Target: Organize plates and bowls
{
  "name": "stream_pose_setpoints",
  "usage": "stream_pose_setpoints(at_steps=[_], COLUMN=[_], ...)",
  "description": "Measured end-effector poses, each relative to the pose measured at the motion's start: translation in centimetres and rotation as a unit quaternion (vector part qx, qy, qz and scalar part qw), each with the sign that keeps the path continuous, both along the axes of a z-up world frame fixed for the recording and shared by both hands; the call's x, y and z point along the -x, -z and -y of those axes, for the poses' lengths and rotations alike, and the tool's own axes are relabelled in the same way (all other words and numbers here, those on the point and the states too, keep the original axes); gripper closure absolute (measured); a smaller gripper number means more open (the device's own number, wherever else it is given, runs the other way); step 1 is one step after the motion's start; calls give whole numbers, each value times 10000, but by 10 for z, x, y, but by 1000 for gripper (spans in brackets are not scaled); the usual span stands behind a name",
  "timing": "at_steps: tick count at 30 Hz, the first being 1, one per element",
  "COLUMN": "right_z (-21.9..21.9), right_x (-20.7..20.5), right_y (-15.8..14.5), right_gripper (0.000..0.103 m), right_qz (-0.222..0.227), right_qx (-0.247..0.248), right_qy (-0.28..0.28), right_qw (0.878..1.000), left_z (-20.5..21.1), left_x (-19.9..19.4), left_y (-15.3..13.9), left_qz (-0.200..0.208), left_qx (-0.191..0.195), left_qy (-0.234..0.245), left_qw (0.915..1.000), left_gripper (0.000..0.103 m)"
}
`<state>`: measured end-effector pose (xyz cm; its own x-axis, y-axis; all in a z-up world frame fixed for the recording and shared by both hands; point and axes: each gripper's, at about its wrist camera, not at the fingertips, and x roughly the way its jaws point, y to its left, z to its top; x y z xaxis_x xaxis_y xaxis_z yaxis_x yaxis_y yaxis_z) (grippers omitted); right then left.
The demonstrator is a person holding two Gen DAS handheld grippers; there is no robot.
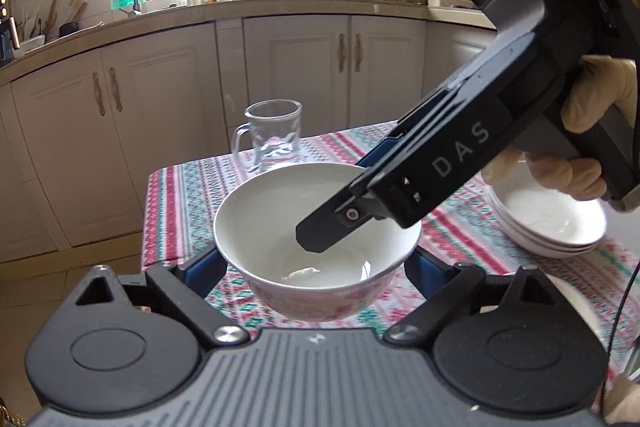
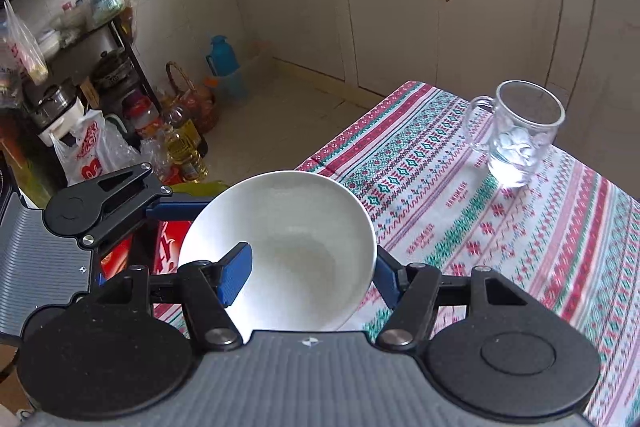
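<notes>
Bowl (image 1: 316, 239) in the air, then: you have it carried above the near left corner of the table (image 1: 192, 187), clear of the cloth. Your right gripper (image 2: 308, 277) is clamped on its wall, one pad inside and one outside. Your left gripper (image 1: 316, 267) stands wide with a pad at each side of the bowl; I cannot tell whether they press it. The glass mug (image 1: 272, 135) stands beyond at the far edge. The stacked plates (image 1: 548, 227) sit on the right, well apart from the bowl.

I judge this the carrying step, a bowl lifted and not yet set down. If the stack is where it goes, the next move calls for swinging it right, keeping it level, staying wide of the mug, and lowering it squarely before you loosen either grip.
</notes>
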<state>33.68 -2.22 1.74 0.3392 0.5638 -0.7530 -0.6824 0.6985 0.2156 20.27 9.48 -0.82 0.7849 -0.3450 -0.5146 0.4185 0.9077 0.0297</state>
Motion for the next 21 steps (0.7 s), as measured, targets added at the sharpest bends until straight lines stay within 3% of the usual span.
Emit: stream_pose_setpoints(at_steps=[12,21], right_z=[41,64], right_x=[55,92], right_y=[-22,-20], right_gripper=[33,33], right_qz=[184,221], right_qx=[-62,-81], right_qy=[223,370], right_qw=[9996,9990], left_z=[30,48], left_x=[41,64], left_y=[-16,-13], left_qz=[105,-4], left_qx=[-6,43], left_qy=[299,483], left_qw=[9995,9988], left_gripper=[8,8])
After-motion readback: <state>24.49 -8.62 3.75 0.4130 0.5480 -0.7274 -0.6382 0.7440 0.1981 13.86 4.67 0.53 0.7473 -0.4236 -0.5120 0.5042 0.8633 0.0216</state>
